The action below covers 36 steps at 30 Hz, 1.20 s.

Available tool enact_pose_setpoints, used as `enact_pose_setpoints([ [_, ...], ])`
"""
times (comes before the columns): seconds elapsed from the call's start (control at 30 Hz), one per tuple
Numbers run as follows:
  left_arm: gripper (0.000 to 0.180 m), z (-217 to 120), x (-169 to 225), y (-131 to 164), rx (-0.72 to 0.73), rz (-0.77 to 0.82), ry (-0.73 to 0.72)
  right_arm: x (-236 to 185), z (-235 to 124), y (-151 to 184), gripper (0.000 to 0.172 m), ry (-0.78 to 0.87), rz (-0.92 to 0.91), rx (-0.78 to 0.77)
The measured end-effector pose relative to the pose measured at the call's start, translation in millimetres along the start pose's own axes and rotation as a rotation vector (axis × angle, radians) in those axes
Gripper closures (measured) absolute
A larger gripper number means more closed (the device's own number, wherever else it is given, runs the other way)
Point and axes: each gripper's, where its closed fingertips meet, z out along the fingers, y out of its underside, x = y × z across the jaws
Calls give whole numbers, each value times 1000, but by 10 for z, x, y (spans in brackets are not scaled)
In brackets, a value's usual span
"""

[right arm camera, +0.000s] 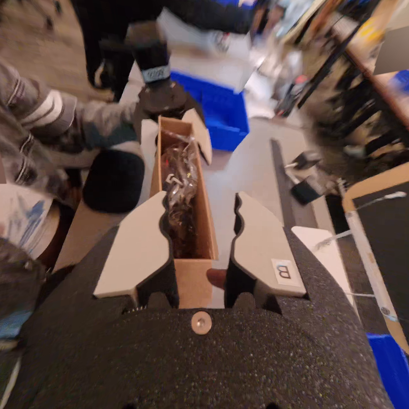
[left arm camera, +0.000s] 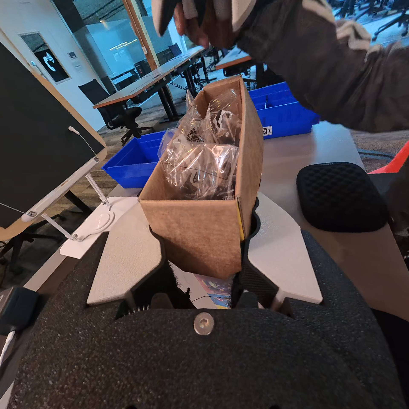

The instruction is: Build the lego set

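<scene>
A long, narrow open cardboard box (left arm camera: 194, 230) holds clear plastic bags (left arm camera: 199, 168) of dark parts. My left gripper (left arm camera: 201, 201) is shut on the near end of this box, one pad pressed against each side wall, and the box sits tilted over the grey table (left arm camera: 309, 150). The right wrist view shows the same grip at the box's far end (right arm camera: 174, 124). My right gripper (right arm camera: 201, 193) hovers open above the box (right arm camera: 205, 221), looking down into it. Its left finger overlaps the box from above, and its right finger (right arm camera: 254, 239) stands clear of the wall. It also shows in the left wrist view (left arm camera: 197, 15), held by a hand.
Two blue bins (left arm camera: 132, 161) (left arm camera: 285, 110) stand behind the box. A black padded cushion (left arm camera: 340, 197) lies to the right. A dark panel (left arm camera: 44, 132) on a white stand (left arm camera: 99, 221) is at the left. A sleeved arm (left arm camera: 332, 77) reaches overhead. A black charger (right arm camera: 305, 192) lies on the table. The tips of one gripper are about 12 cm away from the tips of the other. Both grippers' tips are roughly 40 cm from the dark panel (left arm camera: 44, 132).
</scene>
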Motion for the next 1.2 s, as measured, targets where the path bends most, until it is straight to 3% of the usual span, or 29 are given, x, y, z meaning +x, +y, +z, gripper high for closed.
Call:
enact_pose_setpoints([
  [0.07,101,0,10,-8,7,3,-1,-93,210,-66,135,-96,-15,-142],
  [0.17,101,-2,21,-13,12,8,-4,-181,468,-62,137,-180,-34,-319],
  [0.33,101,-3,23,-19,21,9,-6,-250,720,42,149,-196,-81,-455],
  [0.4,101,-3,23,-20,24,9,-7,-226,764,134,164,-175,-106,-500],
  [0.5,102,-3,26,-24,29,9,-7,-161,756,61,172,-123,-165,-463],
  [1.2,102,9,-71,10,27,-44,-29,180,517,-494,172,80,-227,-251],
])
